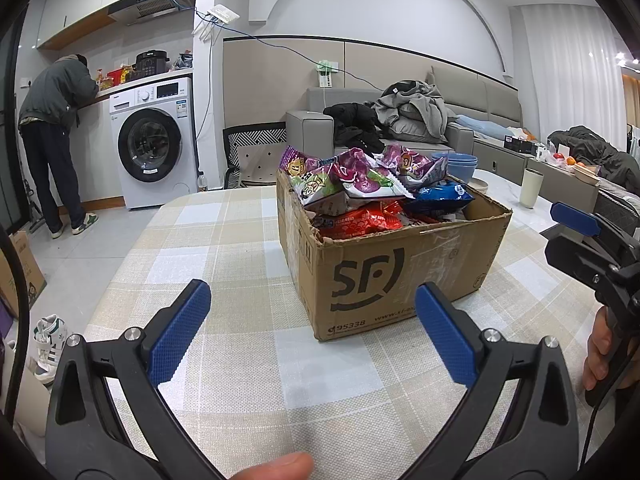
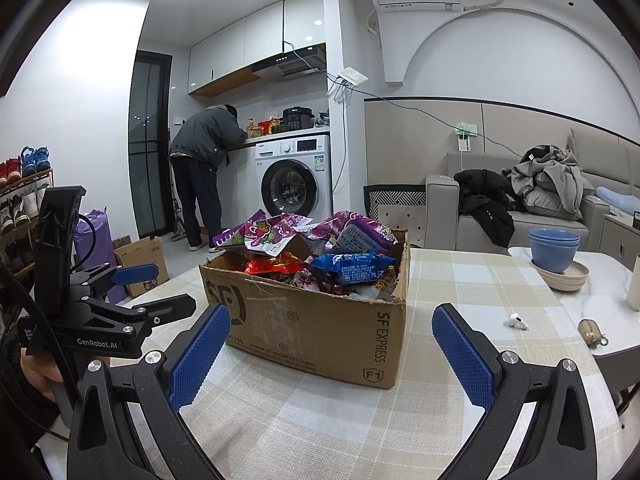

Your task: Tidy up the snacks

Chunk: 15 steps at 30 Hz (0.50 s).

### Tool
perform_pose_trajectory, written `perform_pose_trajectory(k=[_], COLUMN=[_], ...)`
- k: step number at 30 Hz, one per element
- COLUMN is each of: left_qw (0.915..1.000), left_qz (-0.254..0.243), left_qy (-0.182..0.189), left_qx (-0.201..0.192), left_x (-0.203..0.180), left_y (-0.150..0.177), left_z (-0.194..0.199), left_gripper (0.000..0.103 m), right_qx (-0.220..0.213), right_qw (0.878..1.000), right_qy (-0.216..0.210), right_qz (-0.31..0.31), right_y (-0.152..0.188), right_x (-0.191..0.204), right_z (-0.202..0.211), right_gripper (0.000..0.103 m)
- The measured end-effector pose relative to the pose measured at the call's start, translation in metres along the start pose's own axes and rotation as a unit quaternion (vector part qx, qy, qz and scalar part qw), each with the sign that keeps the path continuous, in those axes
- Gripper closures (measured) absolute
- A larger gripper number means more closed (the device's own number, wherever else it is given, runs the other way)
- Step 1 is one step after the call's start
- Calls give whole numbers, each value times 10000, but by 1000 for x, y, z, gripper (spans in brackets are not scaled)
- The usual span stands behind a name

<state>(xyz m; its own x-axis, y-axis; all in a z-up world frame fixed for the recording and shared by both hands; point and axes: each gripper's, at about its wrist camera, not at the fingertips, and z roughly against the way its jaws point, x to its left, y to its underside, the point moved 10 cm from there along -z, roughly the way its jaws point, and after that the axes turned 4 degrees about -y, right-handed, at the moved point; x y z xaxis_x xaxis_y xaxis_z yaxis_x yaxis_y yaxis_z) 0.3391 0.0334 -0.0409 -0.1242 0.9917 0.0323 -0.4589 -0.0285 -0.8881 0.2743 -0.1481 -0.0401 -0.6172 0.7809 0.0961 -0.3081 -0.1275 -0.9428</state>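
Hovering near the snack-filled cardboard box (image 1: 384, 272), both grippers gape empty

The tablecloth (image 1: 224, 240) is checked in beige, cream and pale grey-blue. The box (image 2: 312, 328) is brown cardboard with black print. In it lie purple packets (image 1: 360, 172), a red packet (image 1: 360, 220), a blue packet (image 2: 348, 266) and a green-and-white packet (image 1: 316, 188). Both grippers, left (image 1: 312, 332) and right (image 2: 332, 354), are black with blue, finely dimpled pads (image 1: 180, 332). The 2 stacked bowls (image 2: 554, 246) are blue, on a cream plate (image 2: 564, 278). The washer (image 2: 294, 176) is white with a black door ring. The sofa (image 1: 316, 128) is grey.
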Motion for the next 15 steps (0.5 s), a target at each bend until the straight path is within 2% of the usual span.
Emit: perform_pose_trajectory(k=[15], left_qw=[10000], left_qz=[4], left_qy=[1], left_qx=[-1], left_x=[0], left_y=[1], left_z=[0], left_gripper=[1], right_qx=[-1], right_qw=[10000], right_qy=[-1], right_qz=[-5], right_y=[0], right_x=[0], right_z=[0], right_gripper=[0])
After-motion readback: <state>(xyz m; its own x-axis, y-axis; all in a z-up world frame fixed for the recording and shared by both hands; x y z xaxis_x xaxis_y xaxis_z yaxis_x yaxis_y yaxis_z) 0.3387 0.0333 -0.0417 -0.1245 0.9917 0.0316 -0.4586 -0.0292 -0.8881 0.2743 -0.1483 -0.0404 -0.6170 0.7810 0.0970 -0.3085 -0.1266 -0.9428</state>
